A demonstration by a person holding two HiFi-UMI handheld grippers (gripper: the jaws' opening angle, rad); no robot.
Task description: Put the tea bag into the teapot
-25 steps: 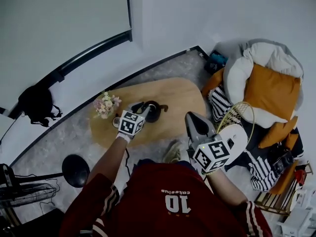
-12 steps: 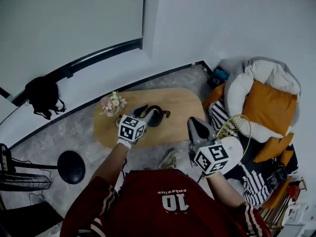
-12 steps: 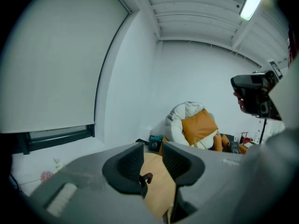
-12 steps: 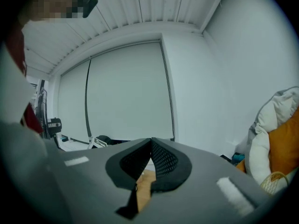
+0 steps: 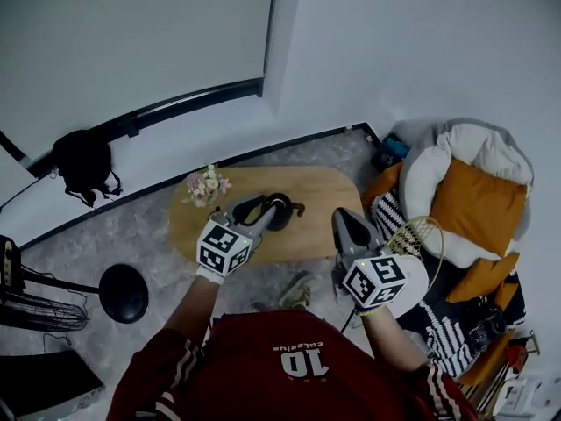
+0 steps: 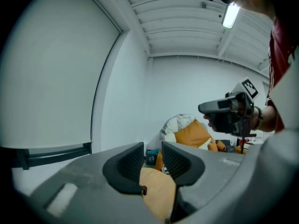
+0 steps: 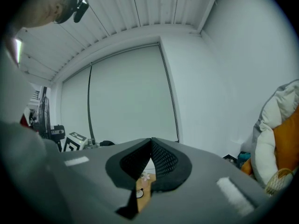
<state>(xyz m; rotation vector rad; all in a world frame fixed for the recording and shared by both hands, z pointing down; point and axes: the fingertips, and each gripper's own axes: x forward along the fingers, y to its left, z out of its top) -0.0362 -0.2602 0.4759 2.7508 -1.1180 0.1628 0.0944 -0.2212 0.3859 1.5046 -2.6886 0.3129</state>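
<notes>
Two grippers, one table, one teapot: I am watching a person in a red jersey (image 5: 289, 367) hold both tools up in front of them. The left gripper (image 5: 270, 211) has its jaws parted with nothing between them. The right gripper (image 5: 341, 217) has its jaws pressed together at the tips, and I see nothing in their bite.

The head view alone shows the single dark teapot (image 5: 282, 212). It stands on the oval wooden table (image 5: 320, 202), near the one bunch of flowers (image 5: 208, 185). I cannot make out the tea bag in any view. The same view takes in a white lounger (image 5: 438, 160) with orange cushions, well to the right of the table.

The left gripper view adds what the head view lacks: one lit ceiling light (image 6: 230, 15), the right gripper seen side-on in its hand, and bare table wood in the gap between its own jaws. The right gripper view catches the left gripper's marker cube (image 7: 74, 143) at its left edge, and a sliver of table and flowers below its closed tips.
</notes>
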